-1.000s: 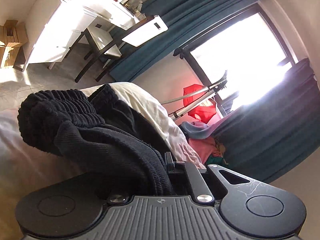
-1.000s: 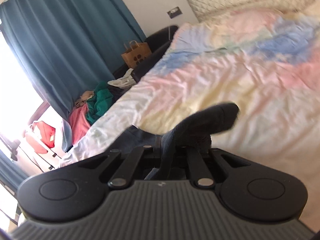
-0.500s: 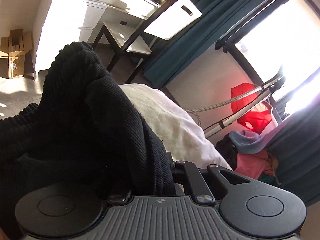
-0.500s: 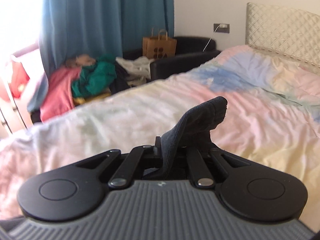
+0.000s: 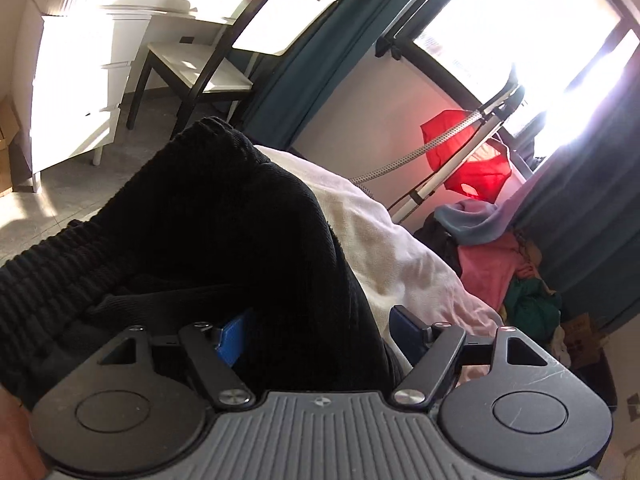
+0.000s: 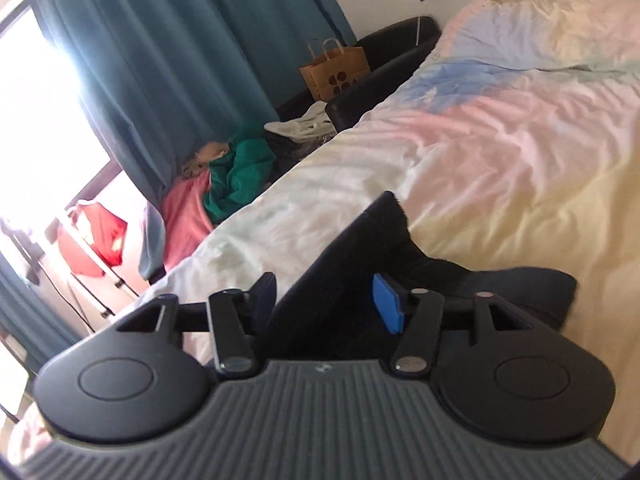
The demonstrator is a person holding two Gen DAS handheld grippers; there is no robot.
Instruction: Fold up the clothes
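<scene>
Black ribbed knit, a dark garment point(image 5: 208, 248), is heaped on the bed point(image 5: 400, 256) right ahead of my left gripper point(image 5: 316, 330). A fold of it rises between the fingers point(image 5: 234, 334), which are opening and stand wide; the blue pads no longer press the cloth. On my right gripper point(image 6: 326, 304) the fingers point(image 6: 387, 308) are opening too, with a stiff flap of the same garment point(image 6: 360, 248) standing up between them, apart from the blue pad on the one side; I cannot tell whether it touches the other. The rest of that cloth spreads flat over the pastel duvet point(image 6: 500, 152). Both grippers tip downward toward the bed. Beyond the mattress edge a pile of clothes point(image 6: 224, 184) lies on the floor under the teal curtain point(image 6: 168, 64), and a brown paper bag point(image 6: 334, 70) stands on a dark armchair point(image 6: 384, 52); I cannot see inside it. A white chair point(image 5: 224, 56) stands by the desk point(image 5: 132, 4).
</scene>
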